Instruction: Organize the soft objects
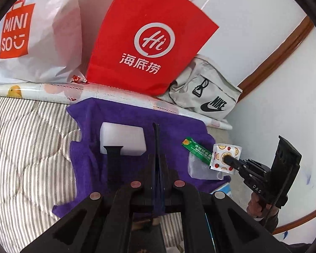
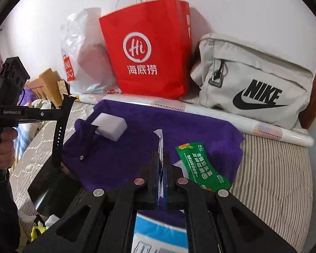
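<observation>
Left gripper: your left gripper (image 1: 157, 147) is pressed together on a thin black perforated watch strap (image 2: 60, 130); in the right wrist view the strap hangs down from the closed fingers, well clear of the bedding.
Right gripper: your right gripper (image 2: 162, 160) pinches a small white sachet printed with citrus slices and red fruit (image 1: 225, 157); seen edge-on in its own view, the sachet sticks up between the pads.
Your hands: a hand (image 1: 258, 205) grips the right tool's handle; another hand (image 2: 8, 145) grips the left one.
Cloth: a purple fleecy cloth (image 2: 162, 122) lies spread on the grey-and-white striped quilt (image 1: 27, 143), below both grippers.
On the cloth: a white rectangular foam block (image 1: 123, 139) sits towards its far left part, with a second short black strap piece (image 2: 87, 143) lying against it; a green foil snack packet with white lettering (image 2: 202, 168) lies near its right edge, over a clear plastic wrapper (image 1: 198, 167).
Behind the cloth: a red paper carrier bag with white string handles (image 2: 149, 48) stands against the wall, a white plastic shopping bag with an orange logo (image 1: 31, 35) on its left and a pale grey fabric pouch with a black logo (image 2: 255, 86) on its right.
Foreground: a blue-and-white packet (image 2: 158, 229) shows under your right gripper.
</observation>
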Tool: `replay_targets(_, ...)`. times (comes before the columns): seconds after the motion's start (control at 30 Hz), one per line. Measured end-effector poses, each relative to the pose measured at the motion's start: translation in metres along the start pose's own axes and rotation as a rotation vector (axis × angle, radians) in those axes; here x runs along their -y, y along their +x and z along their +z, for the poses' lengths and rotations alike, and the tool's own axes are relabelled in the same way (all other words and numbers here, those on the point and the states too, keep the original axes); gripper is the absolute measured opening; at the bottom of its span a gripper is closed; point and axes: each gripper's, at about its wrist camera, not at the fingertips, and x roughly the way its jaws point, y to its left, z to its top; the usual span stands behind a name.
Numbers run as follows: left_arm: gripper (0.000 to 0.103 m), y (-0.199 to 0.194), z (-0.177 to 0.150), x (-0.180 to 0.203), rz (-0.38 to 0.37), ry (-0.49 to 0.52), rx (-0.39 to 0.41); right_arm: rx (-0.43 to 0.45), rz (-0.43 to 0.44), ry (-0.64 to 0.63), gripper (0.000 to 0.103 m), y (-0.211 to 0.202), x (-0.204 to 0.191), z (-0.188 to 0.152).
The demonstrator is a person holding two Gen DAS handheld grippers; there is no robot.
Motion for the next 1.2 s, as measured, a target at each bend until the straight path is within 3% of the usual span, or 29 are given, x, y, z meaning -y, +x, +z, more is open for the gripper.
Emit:
replay_targets(0.57,0.004,0.043,0.006,-0.027,0.010,-0.059,-0.092,-0.130,-0.008,-0.018,0.004,0.043,0.004,-0.004)
replay_targets(1.07,0.008,0.054,0.002,-0.039,0.025,-0.089,-0.148,-0.156,-0.040,-0.033,0.006,0.049,0.007,-0.007)
replay_targets(1.17,0.021,0.050,0.002,-0.039,0.023,-0.088,-0.147,-0.149,-0.047,-0.035,0.025,0.048,0.006,-0.005)
replay_targets(1.2,0.024,0.047,0.002,-0.039,0.029,-0.084,-0.139,-0.146,-0.049,-0.034,0.040,0.047,0.006,-0.004)
